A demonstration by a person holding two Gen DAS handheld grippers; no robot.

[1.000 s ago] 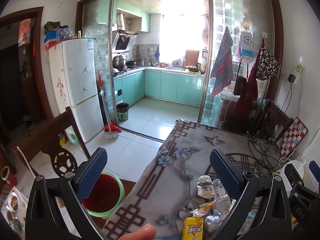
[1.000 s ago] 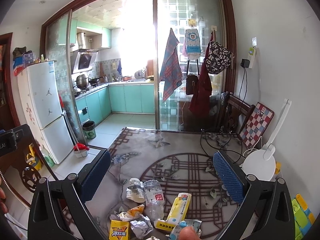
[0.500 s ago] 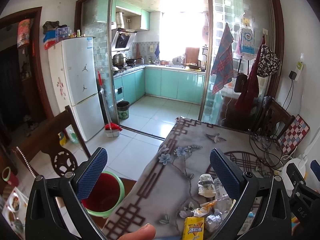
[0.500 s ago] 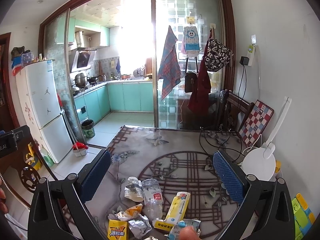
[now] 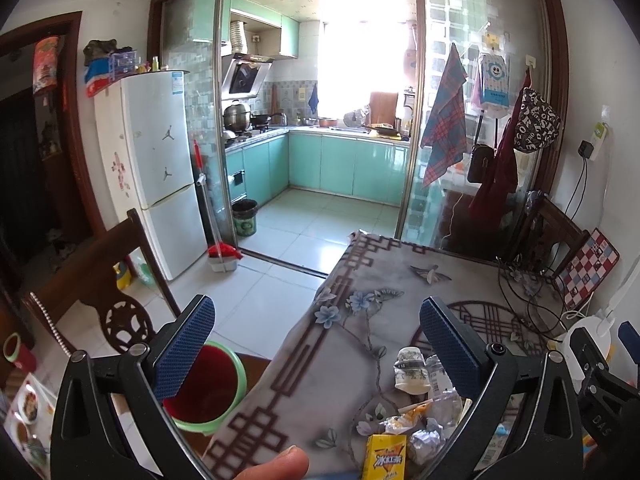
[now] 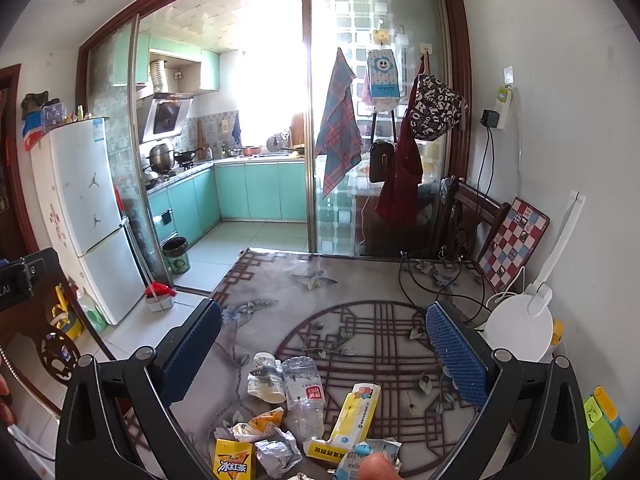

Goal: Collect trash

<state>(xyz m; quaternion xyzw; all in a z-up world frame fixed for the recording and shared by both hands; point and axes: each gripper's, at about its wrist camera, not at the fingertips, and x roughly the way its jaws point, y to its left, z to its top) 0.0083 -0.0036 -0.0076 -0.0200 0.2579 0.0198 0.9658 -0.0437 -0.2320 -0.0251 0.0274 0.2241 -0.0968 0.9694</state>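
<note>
Our fingers are spread wide on both sides and hold nothing: the left gripper (image 5: 316, 344) hangs over the table's left edge, the right gripper (image 6: 324, 356) over the litter heap near the table's front edge. Between the right fingers lie a crushed paper cup (image 6: 264, 376) touching a flattened clear plastic bottle (image 6: 305, 392), a long yellow wrapper (image 6: 354, 416) beside the bottle, and closer to us a ball of foil (image 6: 278, 452) and a yellow iced-tea carton (image 6: 234, 462). Off the table's left edge, on the floor, stands a red bin with a green rim (image 5: 204, 390), open and well apart from the heap. We judge collecting has not yet begun; next the right gripper should drop onto one piece, probably the bottle, close, and carry it across to the bin.
</note>
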